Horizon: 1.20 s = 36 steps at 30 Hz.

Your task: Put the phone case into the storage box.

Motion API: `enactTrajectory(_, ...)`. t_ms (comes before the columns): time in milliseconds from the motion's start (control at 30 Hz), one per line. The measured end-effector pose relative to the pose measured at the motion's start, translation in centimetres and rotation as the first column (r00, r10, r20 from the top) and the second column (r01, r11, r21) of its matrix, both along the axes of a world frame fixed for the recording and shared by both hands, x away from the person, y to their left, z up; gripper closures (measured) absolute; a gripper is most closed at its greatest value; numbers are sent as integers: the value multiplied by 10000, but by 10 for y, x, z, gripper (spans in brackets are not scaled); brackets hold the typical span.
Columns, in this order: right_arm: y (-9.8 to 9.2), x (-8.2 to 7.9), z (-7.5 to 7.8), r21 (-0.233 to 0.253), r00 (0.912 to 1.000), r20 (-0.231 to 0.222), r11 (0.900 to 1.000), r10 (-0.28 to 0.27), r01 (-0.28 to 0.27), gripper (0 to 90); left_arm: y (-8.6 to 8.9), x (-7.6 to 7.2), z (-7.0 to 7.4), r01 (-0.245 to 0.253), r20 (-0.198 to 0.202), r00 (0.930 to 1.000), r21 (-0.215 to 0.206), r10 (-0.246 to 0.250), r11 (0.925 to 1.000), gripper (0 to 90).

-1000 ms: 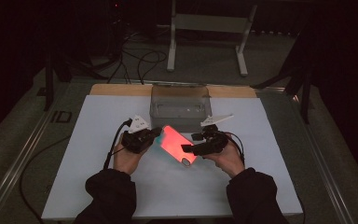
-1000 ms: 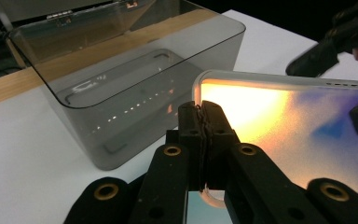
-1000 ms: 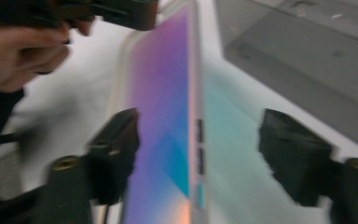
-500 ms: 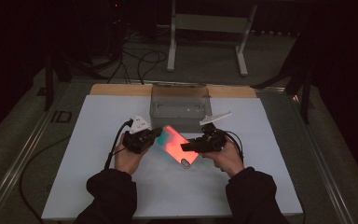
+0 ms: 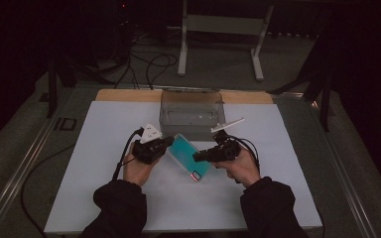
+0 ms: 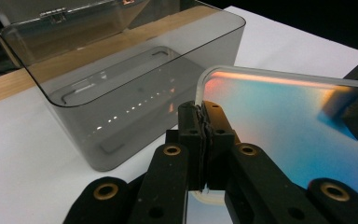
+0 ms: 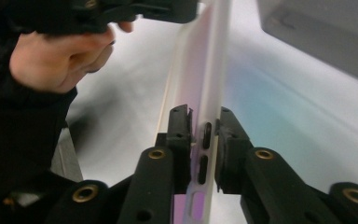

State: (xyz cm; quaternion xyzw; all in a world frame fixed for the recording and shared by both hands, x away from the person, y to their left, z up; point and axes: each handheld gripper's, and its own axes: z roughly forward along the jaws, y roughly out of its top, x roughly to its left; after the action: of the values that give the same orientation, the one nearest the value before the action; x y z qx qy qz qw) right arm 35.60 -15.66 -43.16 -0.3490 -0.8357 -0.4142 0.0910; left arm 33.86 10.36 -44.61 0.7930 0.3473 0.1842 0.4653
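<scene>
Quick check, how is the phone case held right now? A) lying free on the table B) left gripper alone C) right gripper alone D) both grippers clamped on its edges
D: the left gripper pinches one edge of the phone case, and the right gripper is clamped across the side with the button cutouts, with the case in front of the clear box.

A white sheet (image 5: 104,163) covers the table top; a strip of bare wood (image 5: 124,95) shows along its far edge. A clear smoky plastic box (image 5: 191,111) stands open at the far middle of the sheet, its lid tilted back. Beyond the table, a pale metal stand (image 5: 221,29) rests on the grey floor, with black cables (image 5: 149,64) looped beside it. A metal rail (image 5: 25,163) runs along the table's left side.
</scene>
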Motion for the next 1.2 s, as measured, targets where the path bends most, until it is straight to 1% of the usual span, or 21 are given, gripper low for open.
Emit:
enactTrajectory(33, 0, 0, 0, 0, 10000, 0, 10000, 0, 0, 799, 0, 0, 0, 0, 0, 10000, 0, 0, 10000, 892)
enactTrajectory(67, 0, 0, 1, -19, 9994, -252, 9997, -233, 232, 804, -1, 0, -1, 6, -2, 10000, 35, -6, 10000, 892)
enactTrajectory(100, 0, -1, 3, -43, 9970, -551, 9985, -540, 539, 808, -1, 0, -1, 6, -11, 10000, 46, -6, 10000, 891)
enactTrajectory(233, 0, -2, 4, -116, 9955, -725, 9981, -612, 605, 810, -2, 0, -2, 6, -26, 10000, 33, -6, 10000, 890)
enactTrajectory(300, 0, -2, 4, -167, 9949, -742, 9976, -687, 677, 813, -3, -1, -2, 12, -40, 10000, 31, -12, 10000, 889)
enactTrajectory(400, 0, -3, 5, -261, 9948, -626, 9965, -804, 789, 817, -3, -1, -2, 36, -40, 10000, 91, -35, 10000, 885)
enactTrajectory(500, 1, -4, 6, -329, 9944, -495, 9952, -938, 922, 819, -2, -2, -3, 28, -55, 10000, 8, -28, 10000, 878)
enactTrajectory(567, 2, -4, 7, -373, 9947, -404, 9950, -945, 930, 819, -2, -2, -3, 12, -72, 10000, 25, -11, 10000, 873)
enactTrajectory(633, 3, -5, 7, -413, 9948, -340, 9946, -962, 948, 819, -1, -2, -2, 25, -95, 10000, 4, -25, 10000, 846)
enactTrajectory(667, 3, -5, 8, -432, 9951, -278, 9947, -948, 936, 819, -1, -3, -2, -13, -99, 10000, -15, 13, 10000, 822)
enactTrajectory(767, 4, -6, 8, -453, 9950, -222, 9943, -972, 961, 819, 0, -3, -1, 150, -221, 9996, -140, -153, 9998, 754)
enactTrajectory(833, 4, -6, 8, -454, 9951, -208, 9944, -965, 955, 819, 1, -3, -1, 31, -247, 9997, -164, -35, 9999, 648)
enactTrajectory(867, 4, -6, 9, -460, 9951, -181, 9943, -974, 964, 819, 1, -3, -1, -48, -240, 9997, -197, 43, 9998, 567)
enactTrajectory(933, 4, -6, 9, -452, 9950, -151, 9942, -985, 977, 819, 4, -3, -2, -165, -315, 9994, -449, 151, 9989, 465)
enactTrajectory(967, 4, -6, 9, -440, 9950, -147, 9942, -984, 977, 819, 6, -2, -2, -210, -366, 9992, -624, 187, 9978, 432)
enactTrajectory(1033, 4, -7, 9, -412, 9953, -126, 9946, -958, 952, 819, 10, -3, -2, -391, -346, 9987, -764, 366, 9963, 344)
enactTrajectory(1133, 4, -7, 9, -402, 9954, -103, 9947, -949, 944, 818, 14, -4, -1, -704, -219, 9974, -875, 687, 9937, 239)
enactTrajectory(1200, 4, -7, 9, -394, 9956, -122, 9949, -930, 925, 818, 16, -6, 0, -954, -15, 9954, -842, 956, 9919, 149)
